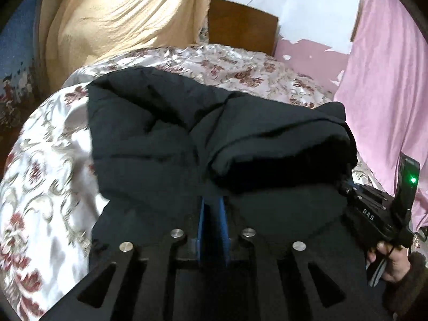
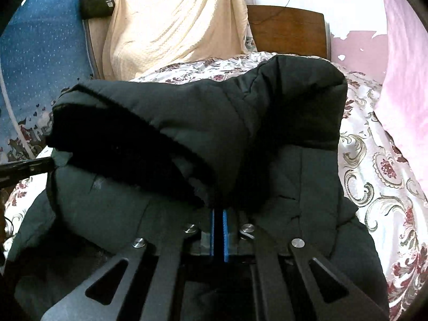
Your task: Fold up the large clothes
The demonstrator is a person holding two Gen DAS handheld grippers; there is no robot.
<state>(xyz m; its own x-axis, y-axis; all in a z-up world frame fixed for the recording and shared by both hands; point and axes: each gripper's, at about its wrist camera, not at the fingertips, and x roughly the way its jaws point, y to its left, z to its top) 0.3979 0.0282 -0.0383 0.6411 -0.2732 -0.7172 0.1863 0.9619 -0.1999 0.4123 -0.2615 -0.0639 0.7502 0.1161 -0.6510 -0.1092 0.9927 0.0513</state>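
Two grippers pinch the black padded coat on the floral bedspread; left gripper and right gripper each clamp its near fold, fingers pointing forward.

Soft, even room light falls from above and behind, bright on the white wall and washing it nearly featureless. The padded black jacket swallows the light, its folds sinking into near-black shadow with little detail. A small green indicator lamp glows sharply. Both views bend strongly toward dark rounded corners. The cream draped cloth looks slightly soft and grainy.
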